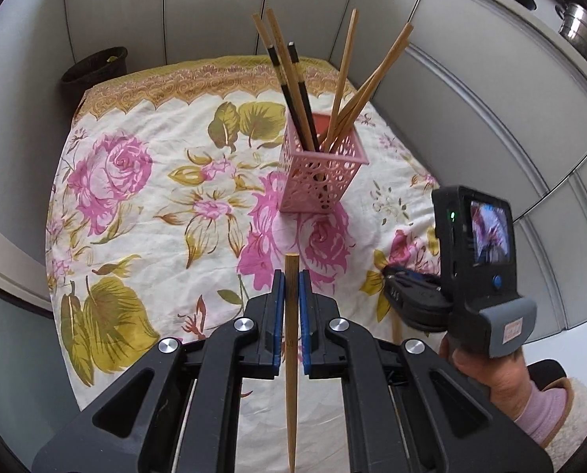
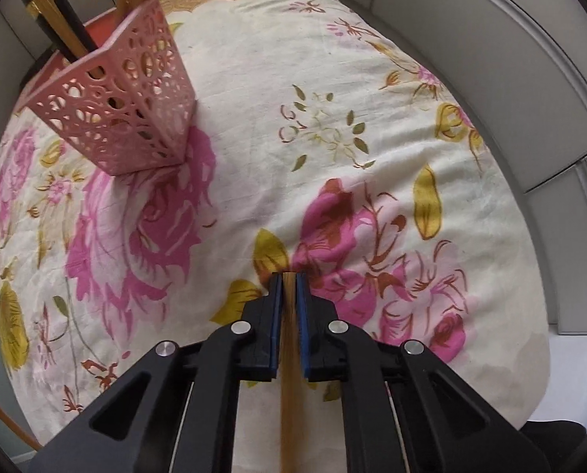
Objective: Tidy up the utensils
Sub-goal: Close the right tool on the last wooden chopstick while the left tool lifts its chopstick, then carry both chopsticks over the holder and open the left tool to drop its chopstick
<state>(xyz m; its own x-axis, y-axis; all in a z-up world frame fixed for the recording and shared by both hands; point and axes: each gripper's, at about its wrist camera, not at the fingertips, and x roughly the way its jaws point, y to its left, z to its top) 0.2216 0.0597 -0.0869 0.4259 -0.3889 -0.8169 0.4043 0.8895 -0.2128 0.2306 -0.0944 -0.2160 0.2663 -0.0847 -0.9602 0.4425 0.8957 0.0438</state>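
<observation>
A pink perforated holder [image 1: 321, 173] stands upright on the floral tablecloth [image 1: 143, 205], with several bamboo and black chopsticks [image 1: 344, 79] leaning out of it. My left gripper [image 1: 292, 276] is shut on a bamboo chopstick [image 1: 291, 354], which runs lengthwise between the blue pads, its blunt end just past the tips. It hovers short of the holder. My right gripper [image 2: 289, 278] points down at the cloth, shut on another bamboo chopstick [image 2: 288, 374]. The holder [image 2: 128, 110] sits up and left of it. The left wrist view shows the right gripper [image 1: 396, 272] low at the table's right side.
A dark bin [image 1: 96, 67] stands behind the table's far left corner. Grey cabinet panels [image 1: 471, 118] enclose the table at back and right. A metal pot [image 1: 577, 27] sits up on the counter. A person's hand [image 1: 475, 366] and slippered foot [image 1: 542, 410] are lower right.
</observation>
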